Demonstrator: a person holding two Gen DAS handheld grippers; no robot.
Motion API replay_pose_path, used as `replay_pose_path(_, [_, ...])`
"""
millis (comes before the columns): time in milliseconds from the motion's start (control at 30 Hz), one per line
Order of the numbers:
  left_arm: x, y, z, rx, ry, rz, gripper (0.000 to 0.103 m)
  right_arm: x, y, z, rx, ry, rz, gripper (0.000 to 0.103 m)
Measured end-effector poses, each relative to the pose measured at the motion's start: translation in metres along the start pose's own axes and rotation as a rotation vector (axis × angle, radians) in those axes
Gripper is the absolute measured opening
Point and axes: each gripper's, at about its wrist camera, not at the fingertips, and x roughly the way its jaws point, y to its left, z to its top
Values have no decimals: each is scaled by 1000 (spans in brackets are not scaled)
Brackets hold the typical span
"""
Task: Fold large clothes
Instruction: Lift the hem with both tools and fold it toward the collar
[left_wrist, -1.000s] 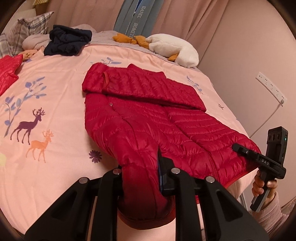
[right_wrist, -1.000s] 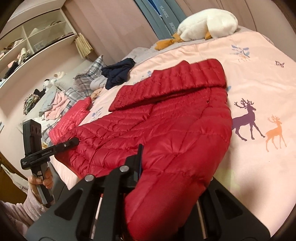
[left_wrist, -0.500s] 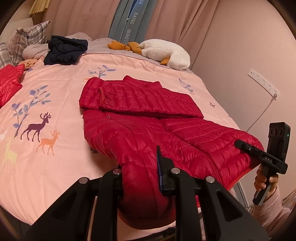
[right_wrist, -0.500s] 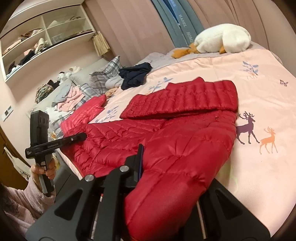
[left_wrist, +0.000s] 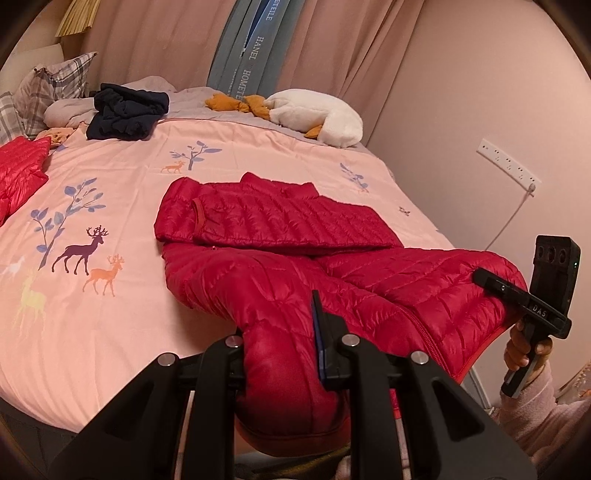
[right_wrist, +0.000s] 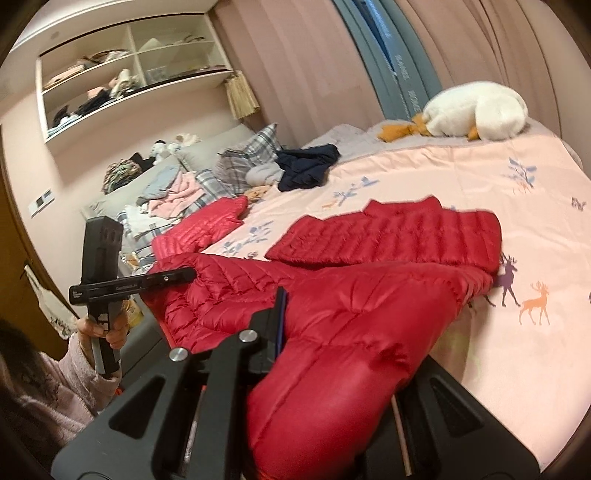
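Pink walls and curtains stand around a big bed (left_wrist: 122, 177) with a pink sheet that has deer and trees on it. Most of the sheet on the deer side is bare, out to the near edge of the bed. At the far end lie a white stuffed goose (left_wrist: 317, 116), a dark blue pile of clothes (left_wrist: 127, 114) and plaid pillows (left_wrist: 48, 92). Another red piece (left_wrist: 20, 166) lies at the bed's left edge.

On the bed, toward its near end, lies the red puffy jacket (left_wrist: 280, 258). One sleeve is folded flat across the top. Its bottom edge hangs out past the near edge of the bed, lifted at both corners.

One corner is pinched tight in the jaws of the left gripper (left_wrist: 280, 343), and red cloth fills the gap between them. The jaws of the right gripper (right_wrist: 332, 332) are clamped on the other corner. In the left camera, the right gripper shows beside the wall with a white power strip (left_wrist: 508, 164).
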Motion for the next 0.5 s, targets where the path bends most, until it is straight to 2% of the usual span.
replay_pose_path(267, [-24, -7, 2, 9, -30, -24, 19, -19, 12, 10, -56, -57, 42, 12])
replay_pose_path(500, [-9, 4, 19, -13, -40, 2, 19, -6, -3, 24, -22, -70, 0, 13])
